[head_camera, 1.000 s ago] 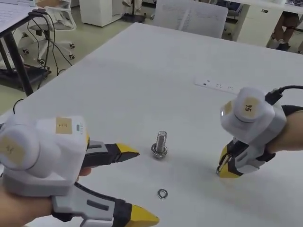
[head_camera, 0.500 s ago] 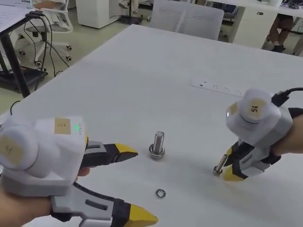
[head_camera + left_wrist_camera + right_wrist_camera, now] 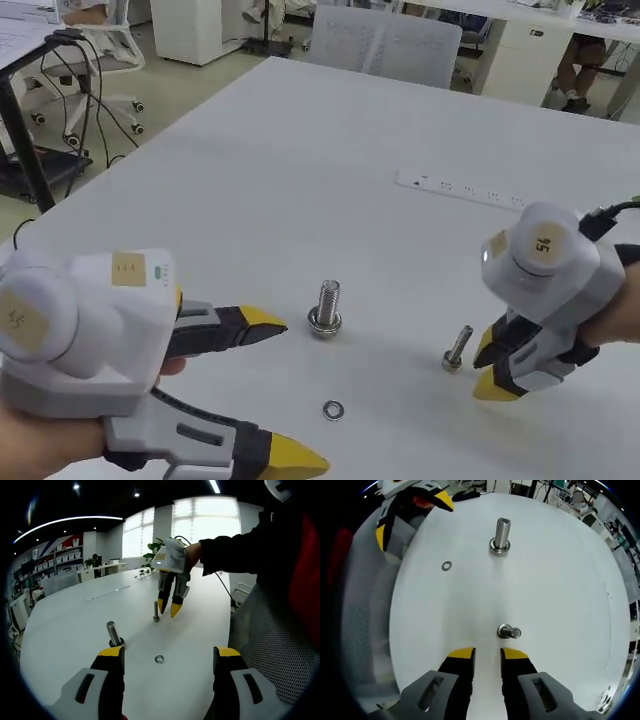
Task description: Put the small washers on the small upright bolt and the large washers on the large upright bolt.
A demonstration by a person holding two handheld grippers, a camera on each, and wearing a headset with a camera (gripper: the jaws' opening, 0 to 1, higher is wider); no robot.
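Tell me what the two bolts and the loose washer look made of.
Large bolt: likely steel, bright silvery shine, threaded shank. Small bolt: the same grey metal look, glinting head. Loose washer: probably plated steel, a thin shiny ring.

On the counter the large bolt stood near the middle. The small bolt stood to its right, just left of the right claw. A washer lay before the large bolt, nearer the person, right of the left claw.
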